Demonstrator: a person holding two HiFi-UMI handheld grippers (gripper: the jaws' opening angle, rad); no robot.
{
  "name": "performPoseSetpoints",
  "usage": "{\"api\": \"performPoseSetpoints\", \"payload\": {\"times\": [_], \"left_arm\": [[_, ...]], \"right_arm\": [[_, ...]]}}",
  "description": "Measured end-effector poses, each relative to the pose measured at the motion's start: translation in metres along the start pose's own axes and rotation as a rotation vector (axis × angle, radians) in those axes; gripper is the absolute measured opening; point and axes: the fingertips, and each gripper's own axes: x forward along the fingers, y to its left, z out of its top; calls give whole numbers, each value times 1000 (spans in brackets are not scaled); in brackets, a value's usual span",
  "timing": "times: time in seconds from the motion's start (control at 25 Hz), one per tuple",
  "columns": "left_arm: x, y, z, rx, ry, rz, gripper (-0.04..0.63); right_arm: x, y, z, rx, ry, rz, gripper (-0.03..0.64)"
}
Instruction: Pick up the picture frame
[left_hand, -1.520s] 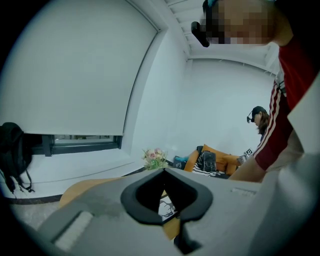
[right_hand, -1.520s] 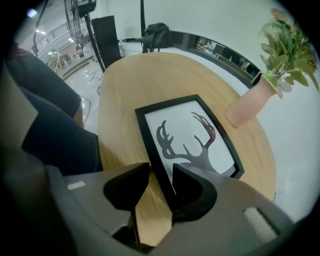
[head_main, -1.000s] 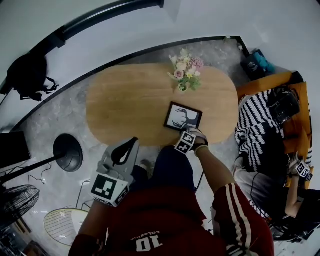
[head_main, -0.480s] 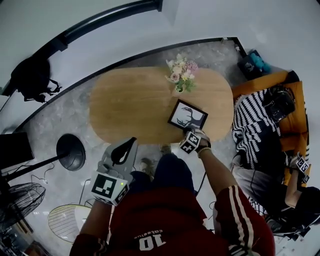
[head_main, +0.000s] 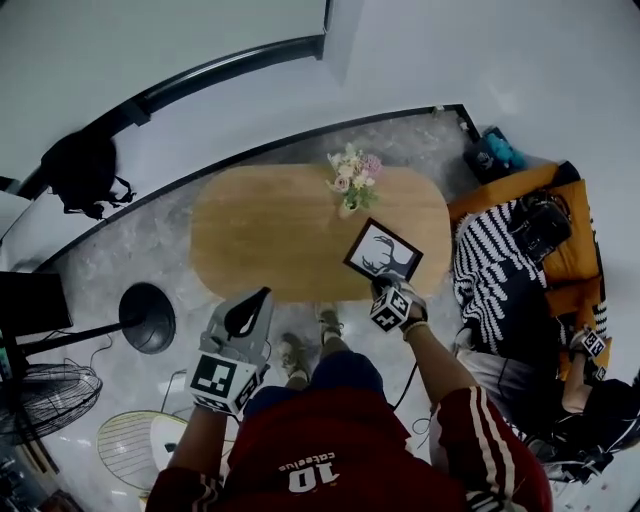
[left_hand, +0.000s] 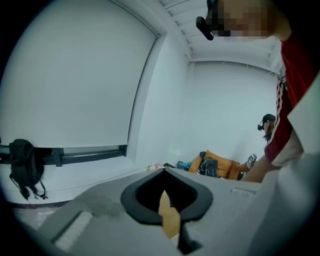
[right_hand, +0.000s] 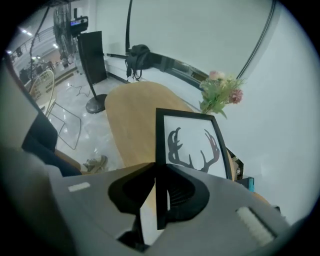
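The picture frame (head_main: 383, 251) is black with a white print of deer antlers. It hangs tilted above the right end of the oval wooden table (head_main: 270, 225), off the tabletop. My right gripper (head_main: 388, 293) is shut on its near edge. In the right gripper view the frame (right_hand: 192, 145) stands edge-on between the jaws of that gripper (right_hand: 157, 172), with the table far below it. My left gripper (head_main: 258, 300) hovers over the floor near the table's front edge, shut and holding nothing; its tips (left_hand: 164, 171) meet in the left gripper view.
A vase of flowers (head_main: 348, 180) stands at the table's back edge. A seated person in a striped top (head_main: 495, 280) is on an orange sofa (head_main: 570, 250) to the right. A round lamp base (head_main: 147, 317), a fan (head_main: 40, 390) and a wire stool (head_main: 130, 445) stand on the floor at the left.
The right gripper has risen with the picture frame, which has come up off the table. The left gripper has risen too, staying shut.
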Motion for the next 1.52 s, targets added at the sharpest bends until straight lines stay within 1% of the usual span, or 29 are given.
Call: {"api": "performPoseSetpoints", "payload": {"times": [0.12, 0.24, 0.32, 0.52, 0.8, 1.12, 1.28, 1.4, 1.52], "left_arm": [[-10, -3, 2, -1, -47, 13, -2], [-22, -3, 15, 9, -88, 23, -2], [-36, -11, 19, 14, -93, 14, -2], [-64, -21, 39, 25, -139, 4, -2], [-97, -25, 64, 42, -231, -13, -2], [-120, -36, 83, 73, -324, -50, -2], [-137, -42, 90, 123, -356, -75, -2], [-147, -38, 106, 143, -381, -50, -2], [-148, -42, 137, 137, -417, -1, -2]], "right_arm": [[-29, -8, 13, 31, -71, -28, 72], [-62, -15, 30, 84, -137, -62, 72], [-88, -10, 38, 123, -181, -70, 72], [-163, -10, 80, 188, -346, -110, 71], [-269, 5, 140, 259, -585, -180, 71], [-379, 46, 190, 289, -831, -203, 71], [-418, 59, 209, 304, -936, -215, 71], [-442, 56, 222, 317, -1010, -218, 71], [-469, 32, 226, 352, -1079, -218, 71]]}}
